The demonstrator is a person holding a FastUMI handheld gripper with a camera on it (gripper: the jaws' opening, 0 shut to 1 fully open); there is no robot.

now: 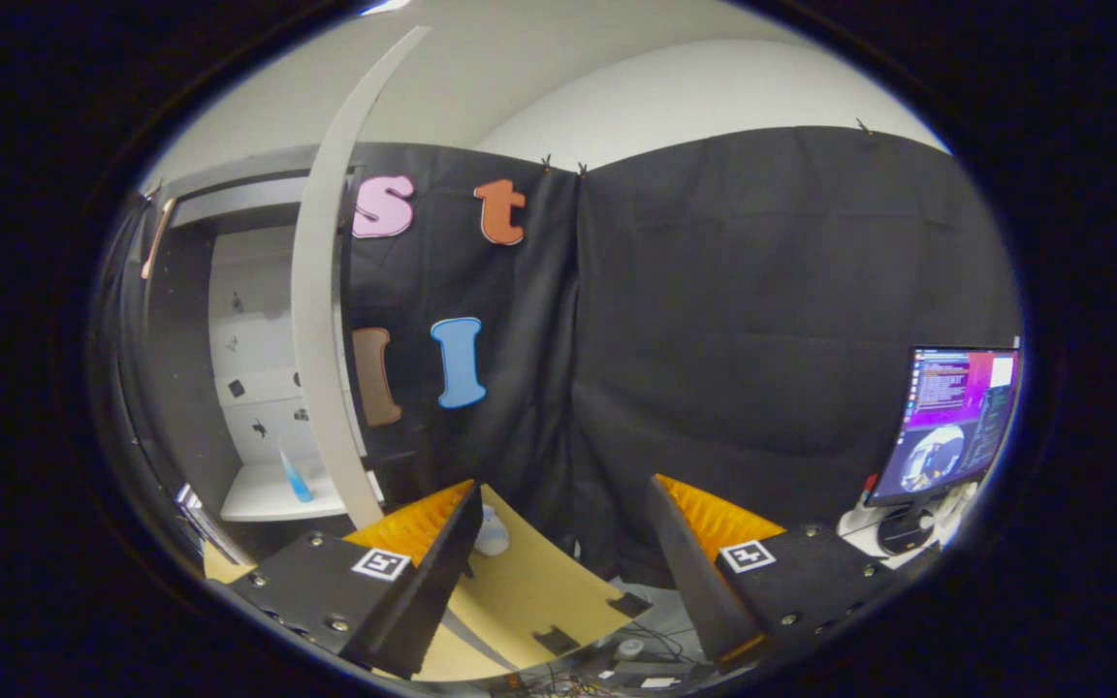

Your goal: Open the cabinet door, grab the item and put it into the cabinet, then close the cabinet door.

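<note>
At the far left stands the cabinet (258, 388), its door (321, 320) swung open and seen edge-on as a pale curved strip. On the cabinet's lower shelf (272, 499) sits a blue item (294, 477), leaning a little (what it is, the picture is too small to tell). Ahead of the left finger lies a tan board (520, 591) with a small pale round object (491, 533) resting on it, close to that finger's tip. The gripper (563, 514) has its fingers (423, 562) spread wide apart, with nothing between them. Beyond the right finger, a lit monitor (956, 422) stands on a desk (869, 533) before the black cloth wall (762, 320).
</note>
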